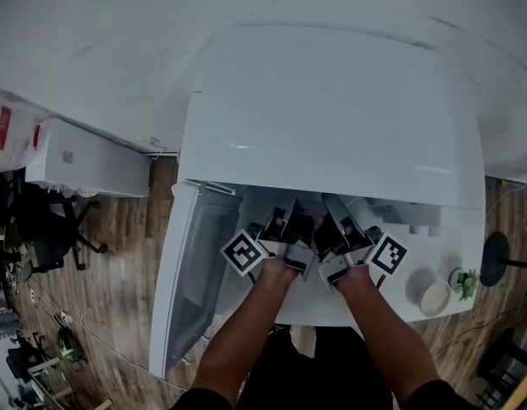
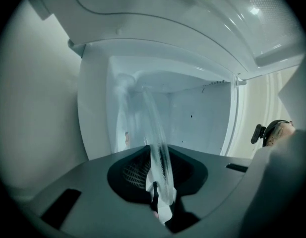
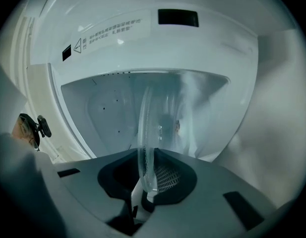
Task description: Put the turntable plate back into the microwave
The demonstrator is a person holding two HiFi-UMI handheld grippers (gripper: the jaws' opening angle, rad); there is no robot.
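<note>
Reaching together into the open microwave, both grippers have the glass plate inside the cavity, its rim running between each pair of jaws. The right gripper pinches the rim. The left gripper has its jaws a little apart around the rim, seemingly not pressing. The plate is likely heavy, stiff, slick and breakable, so it is best taken at opposite points of the thick rim, kept level and set down gently

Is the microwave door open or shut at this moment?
Open. In the head view the door swings out to the left, and the left gripper view looks into the cavity.
</note>
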